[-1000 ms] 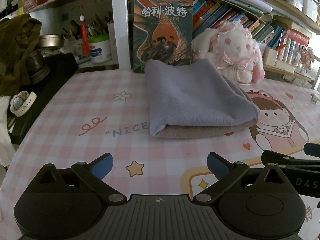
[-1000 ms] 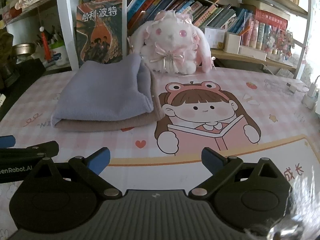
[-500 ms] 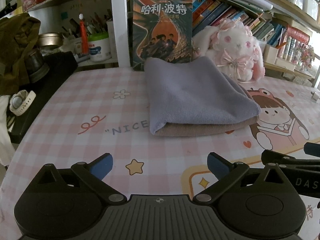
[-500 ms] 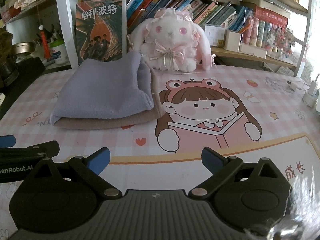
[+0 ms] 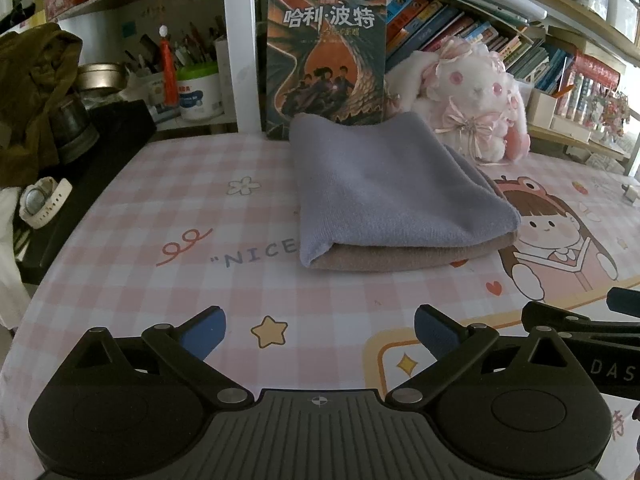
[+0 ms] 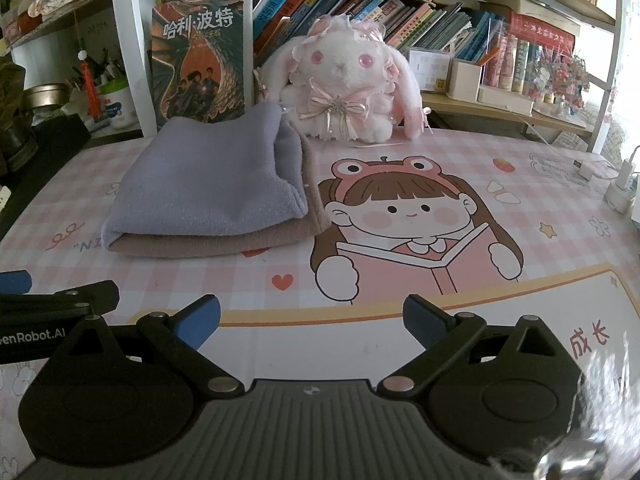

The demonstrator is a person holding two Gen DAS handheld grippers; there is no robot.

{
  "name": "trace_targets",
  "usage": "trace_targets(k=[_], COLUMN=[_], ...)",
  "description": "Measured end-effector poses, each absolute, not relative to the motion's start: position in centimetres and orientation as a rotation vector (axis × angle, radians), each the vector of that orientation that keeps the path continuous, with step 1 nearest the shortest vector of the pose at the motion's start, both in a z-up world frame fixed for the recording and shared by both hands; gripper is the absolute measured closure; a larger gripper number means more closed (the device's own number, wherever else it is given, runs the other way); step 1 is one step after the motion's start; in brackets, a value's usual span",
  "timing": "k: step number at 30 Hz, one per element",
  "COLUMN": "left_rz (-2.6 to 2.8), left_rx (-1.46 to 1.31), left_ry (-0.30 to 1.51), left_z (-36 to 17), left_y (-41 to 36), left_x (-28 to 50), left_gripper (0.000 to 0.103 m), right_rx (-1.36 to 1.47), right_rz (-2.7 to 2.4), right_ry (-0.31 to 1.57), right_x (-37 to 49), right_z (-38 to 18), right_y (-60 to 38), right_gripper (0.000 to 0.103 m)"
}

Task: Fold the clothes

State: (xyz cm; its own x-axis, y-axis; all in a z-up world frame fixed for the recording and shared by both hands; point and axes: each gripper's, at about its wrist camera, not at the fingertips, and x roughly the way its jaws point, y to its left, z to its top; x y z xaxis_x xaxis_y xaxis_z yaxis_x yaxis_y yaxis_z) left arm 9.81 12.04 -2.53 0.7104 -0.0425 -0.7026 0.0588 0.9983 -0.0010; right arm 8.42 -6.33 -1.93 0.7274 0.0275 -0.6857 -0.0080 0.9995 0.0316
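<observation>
A folded lavender cloth (image 5: pixel 384 188) lies on top of a folded tan cloth (image 5: pixel 400 258) on the pink checked mat, in front of a book. The same stack shows in the right wrist view, lavender cloth (image 6: pixel 208 184) over tan cloth (image 6: pixel 224 242). My left gripper (image 5: pixel 320 334) is open and empty, well short of the stack near the table's front. My right gripper (image 6: pixel 312 324) is open and empty, to the right of the left one, also short of the stack. Each gripper's arm shows at the edge of the other's view.
A Harry Potter book (image 5: pixel 326 56) stands behind the stack. A white plush rabbit (image 6: pixel 344 84) sits beside it. Shelves of books (image 6: pixel 400 12) line the back. A black surface with a watch (image 5: pixel 42 202) lies at the left. A charger and cables (image 6: pixel 618 184) lie at the right.
Both views have shifted slightly, with the cloth stack a little lower and nearer in the frames. Both grippers stay open and empty.
</observation>
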Motion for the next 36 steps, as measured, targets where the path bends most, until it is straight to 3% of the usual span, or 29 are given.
trace_targets(k=[36], left_rz=[-0.061], left_rx=[0.009], left_ry=[0.764], left_z=[-2.54], left_y=[12.35], left_x=[9.92], left_gripper=[0.000], right_rx=[0.034], right_rz=[0.008], right_ry=[0.765], right_x=[8.58], right_z=[-2.07], right_y=[-6.28], right_gripper=[0.004])
